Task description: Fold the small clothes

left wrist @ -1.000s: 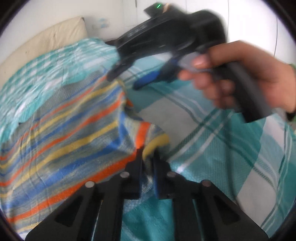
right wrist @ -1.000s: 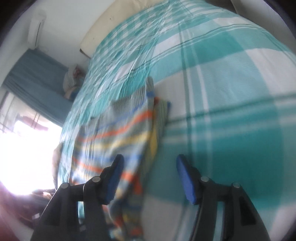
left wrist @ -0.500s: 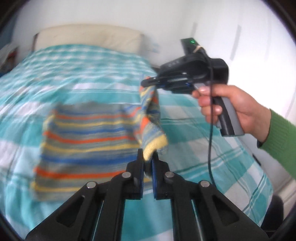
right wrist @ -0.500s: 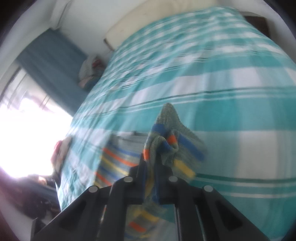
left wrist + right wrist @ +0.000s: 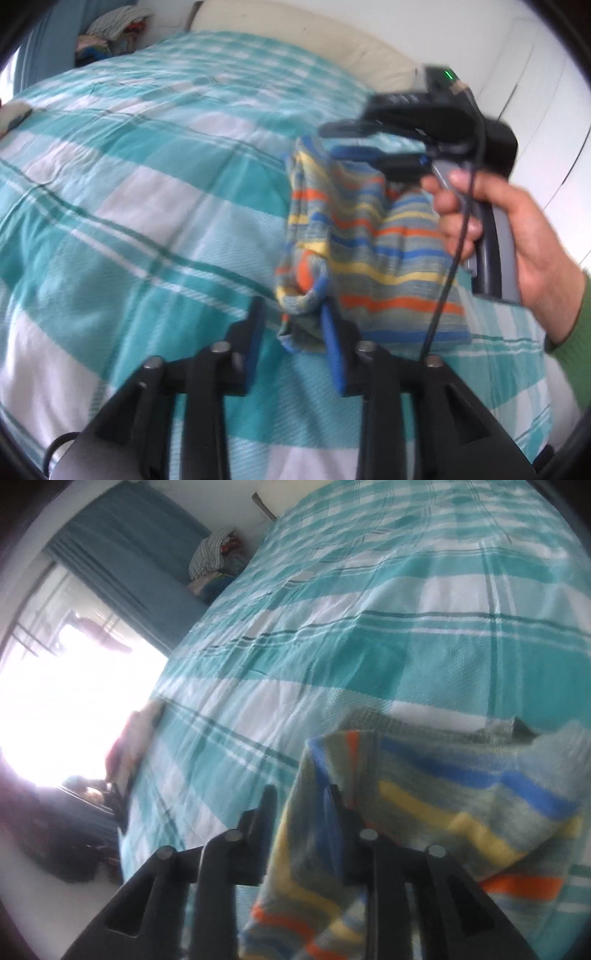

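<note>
Your left gripper [image 5: 290, 332]: jaws have just been opening, now parted w/ bedspread showing in the gap. Rolled corner of the striped garment [image 5: 369, 251] sits against the inner face of the right-side finger; left-side finger is clear of it, so nothing pinched.

Your right gripper [image 5: 301, 812]: jaws have also just been opening, partway apart. Cloth edge hangs down between them and drapes over the right-side finger; blurred, but the pads don't look pressed on it. In the left view your right hand [image 5: 491, 221] holds that gripper over the garment's far edge.

Garment lies bunched and folded on the bed [image 5: 147, 184], toward its right side; near edge roughly straight, near-left corner curled up into a roll.

Room: wide bare stretch of teal check bedspread to the left of the garment and beyond it, up to the cream headboard [image 5: 314, 40]. Far-left corner has a pile of clothes [image 5: 218, 554] by the blue curtain [image 5: 129, 550].
</note>
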Available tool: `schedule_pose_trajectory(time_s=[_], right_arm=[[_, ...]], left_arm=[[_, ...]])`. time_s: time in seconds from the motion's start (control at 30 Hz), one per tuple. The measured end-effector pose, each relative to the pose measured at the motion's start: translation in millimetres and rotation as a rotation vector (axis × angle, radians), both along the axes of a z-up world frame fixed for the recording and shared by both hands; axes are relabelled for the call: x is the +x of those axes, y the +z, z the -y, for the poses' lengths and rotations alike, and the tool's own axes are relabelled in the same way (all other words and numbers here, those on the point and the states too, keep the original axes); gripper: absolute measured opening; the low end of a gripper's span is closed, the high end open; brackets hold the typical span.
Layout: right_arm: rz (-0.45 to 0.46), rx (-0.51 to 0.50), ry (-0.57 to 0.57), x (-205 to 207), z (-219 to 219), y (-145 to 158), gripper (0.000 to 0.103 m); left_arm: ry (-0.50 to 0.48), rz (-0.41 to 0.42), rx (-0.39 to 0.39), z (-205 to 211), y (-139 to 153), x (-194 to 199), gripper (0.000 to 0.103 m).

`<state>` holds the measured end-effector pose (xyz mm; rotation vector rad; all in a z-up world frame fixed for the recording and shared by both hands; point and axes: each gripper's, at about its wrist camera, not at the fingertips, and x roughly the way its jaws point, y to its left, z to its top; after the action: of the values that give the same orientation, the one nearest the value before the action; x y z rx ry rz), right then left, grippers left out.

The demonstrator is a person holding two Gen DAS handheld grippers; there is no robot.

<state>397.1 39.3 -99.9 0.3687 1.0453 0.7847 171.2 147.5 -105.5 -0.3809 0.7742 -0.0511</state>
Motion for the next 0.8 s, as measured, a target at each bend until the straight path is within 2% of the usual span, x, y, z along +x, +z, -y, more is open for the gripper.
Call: schedule_pose_trajectory(time_s=[0.03, 0.1, 0.17, 0.23, 0.3, 0.33, 0.37, 0.4, 0.43, 0.47, 0.5, 0.6, 0.67, 0.7, 0.73, 0.8], right_arm=[[0.025, 0.003, -0.004, -5.4, 8.0, 6.9, 0.030], [0.071, -0.016, -0.007, -19.0, 29.2, 19.4, 0.030], [0.126, -0.087, 0.008, -38.9, 49.6, 30.4, 0.030], [0.171, -0.154, 0.053, -67.7, 64.3, 35.4, 0.030], [0.179, -0.165, 0.122, -101.1, 74.1, 32.0, 0.030], [0.177, -0.166, 0.149, -115.8, 76.2, 26.7, 0.030], [0.173, -0.179, 0.165, -129.8, 77.1, 16.7, 0.030], [0.158, -0.217, 0.167, -141.1, 77.8, 1.5, 0.030], [0.126, -0.278, 0.164, -147.0, 76.4, -17.7, 0.030], [0.092, -0.347, 0.157, -151.8, 76.2, -37.1, 0.030], [0.100, -0.368, 0.145, -160.2, 79.1, -46.5, 0.028], [0.166, -0.353, 0.070, -184.7, 94.7, -32.1, 0.029], [0.185, -0.330, 0.025, -198.6, 106.1, -22.5, 0.041], [0.206, -0.333, 0.004, -206.9, 112.4, -19.5, 0.052], [0.227, -0.345, -0.013, -213.7, 117.3, -17.3, 0.057], [0.247, -0.368, -0.028, -220.0, 124.5, -15.4, 0.057]], left_arm=[[0.004, 0.021, -0.007, -5.1, 4.3, -5.0, 0.044], [-0.005, 0.053, -0.020, -10.2, 12.8, -7.9, 0.044], [-0.025, 0.067, -0.041, -14.1, 15.7, 0.9, 0.044], [-0.045, 0.073, -0.042, -9.4, 18.6, 9.5, 0.044], [-0.076, 0.065, -0.008, 0.8, 17.6, 20.1, 0.044], [-0.081, 0.048, 0.017, 3.1, 13.6, 27.6, 0.041], [-0.079, 0.015, 0.052, 6.6, 7.4, 35.4, 0.024], [-0.070, -0.034, 0.088, 9.0, -1.3, 43.3, 0.016], [-0.062, -0.090, 0.110, 8.7, -12.4, 52.0, 0.015], [-0.064, -0.120, 0.105, 7.1, -19.4, 56.1, 0.018], [-0.062, -0.132, 0.103, 5.2, -20.8, 56.0, 0.022], [-0.033, -0.120, 0.137, 0.5, -2.2, 38.6, 0.043], [-0.022, -0.088, 0.151, -1.1, 11.6, 23.5, 0.069], [-0.021, -0.072, 0.162, -0.5, 17.6, 17.0, 0.072], [-0.023, -0.060, 0.181, 1.0, 22.5, 11.7, 0.075], [-0.026, -0.058, 0.209, 2.6, 26.3, 9.7, 0.078]])
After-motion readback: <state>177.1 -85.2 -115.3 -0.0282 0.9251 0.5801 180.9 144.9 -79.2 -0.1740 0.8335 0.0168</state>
